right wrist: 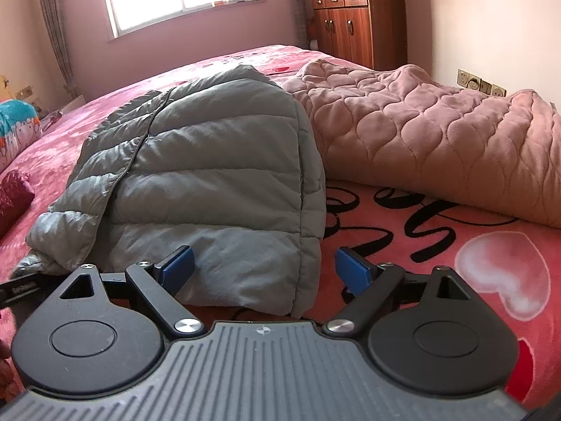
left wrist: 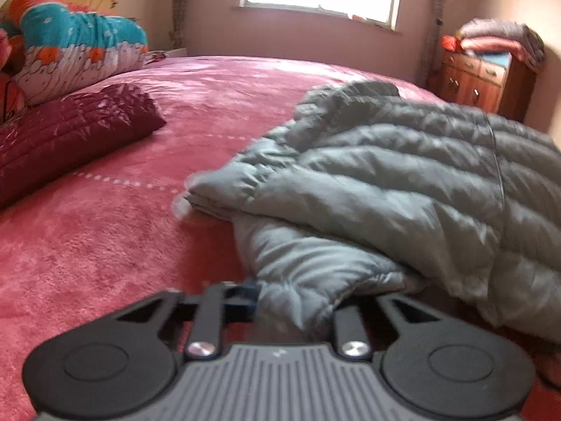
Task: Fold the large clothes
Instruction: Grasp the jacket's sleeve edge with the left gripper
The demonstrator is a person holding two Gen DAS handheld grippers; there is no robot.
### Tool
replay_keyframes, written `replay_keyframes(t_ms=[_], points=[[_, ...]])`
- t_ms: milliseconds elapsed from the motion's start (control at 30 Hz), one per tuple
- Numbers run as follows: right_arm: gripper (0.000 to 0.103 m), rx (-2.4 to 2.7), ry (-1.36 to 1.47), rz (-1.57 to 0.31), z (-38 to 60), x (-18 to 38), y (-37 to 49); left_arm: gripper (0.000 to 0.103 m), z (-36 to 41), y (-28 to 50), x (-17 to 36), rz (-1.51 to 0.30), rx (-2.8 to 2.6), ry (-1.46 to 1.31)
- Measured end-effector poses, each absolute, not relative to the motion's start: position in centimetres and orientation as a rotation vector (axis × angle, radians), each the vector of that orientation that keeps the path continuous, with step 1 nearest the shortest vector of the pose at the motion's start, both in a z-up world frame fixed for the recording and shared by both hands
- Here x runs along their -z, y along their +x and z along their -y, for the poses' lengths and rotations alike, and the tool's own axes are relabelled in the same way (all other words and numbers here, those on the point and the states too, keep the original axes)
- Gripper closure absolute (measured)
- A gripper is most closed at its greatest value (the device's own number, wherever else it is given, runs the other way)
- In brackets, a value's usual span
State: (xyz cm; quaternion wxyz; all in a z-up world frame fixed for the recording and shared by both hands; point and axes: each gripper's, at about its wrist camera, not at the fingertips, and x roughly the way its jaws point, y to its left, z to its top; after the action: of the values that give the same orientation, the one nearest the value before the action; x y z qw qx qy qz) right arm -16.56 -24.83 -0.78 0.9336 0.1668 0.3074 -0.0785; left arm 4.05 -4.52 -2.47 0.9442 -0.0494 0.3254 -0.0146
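Observation:
A grey quilted down jacket [left wrist: 385,175] lies partly folded on the pink bed cover [left wrist: 105,245]. In the left wrist view my left gripper [left wrist: 298,301] has a near fold of the jacket between its jaws; one blue pad [left wrist: 245,298] shows and the other is hidden by cloth. In the right wrist view the jacket [right wrist: 210,175] lies folded just ahead. My right gripper [right wrist: 264,270] is open, its blue pads [right wrist: 178,266] straddling the jacket's near right corner.
A dark red quilted garment [left wrist: 70,133] lies folded at the left. A colourful duvet [left wrist: 77,49] is piled behind it. A pink quilted blanket [right wrist: 438,133] lies right of the jacket. A wooden cabinet [right wrist: 354,21] stands by the far wall.

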Motion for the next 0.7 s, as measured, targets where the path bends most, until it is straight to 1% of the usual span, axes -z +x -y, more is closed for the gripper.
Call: replay_keyframes(t_ms=[133,467,567,700], points=[[0.000,0.158,0.332,-0.603,24.9,0.7,-16.8,0.100,2.1,2.9,-0.1,-0.596,-0.006,-0.215],[0.000,0.158,0.370,-0.563,25.8,0.7,-17.4,0.101,-5.0,-2.0,-8.1,-0.423,-0.072,-0.322],[0.000,0.131,0.386,-0.560,26.1,0.9,-17.7,0.101,-7.2,-3.6,-9.7,-0.409,-0.096,-0.335],[0.000,0.101,0.409,-0.571,26.2,1.2,-17.9,0.101,-9.9,-5.6,-10.4,-0.423,-0.146,-0.340]])
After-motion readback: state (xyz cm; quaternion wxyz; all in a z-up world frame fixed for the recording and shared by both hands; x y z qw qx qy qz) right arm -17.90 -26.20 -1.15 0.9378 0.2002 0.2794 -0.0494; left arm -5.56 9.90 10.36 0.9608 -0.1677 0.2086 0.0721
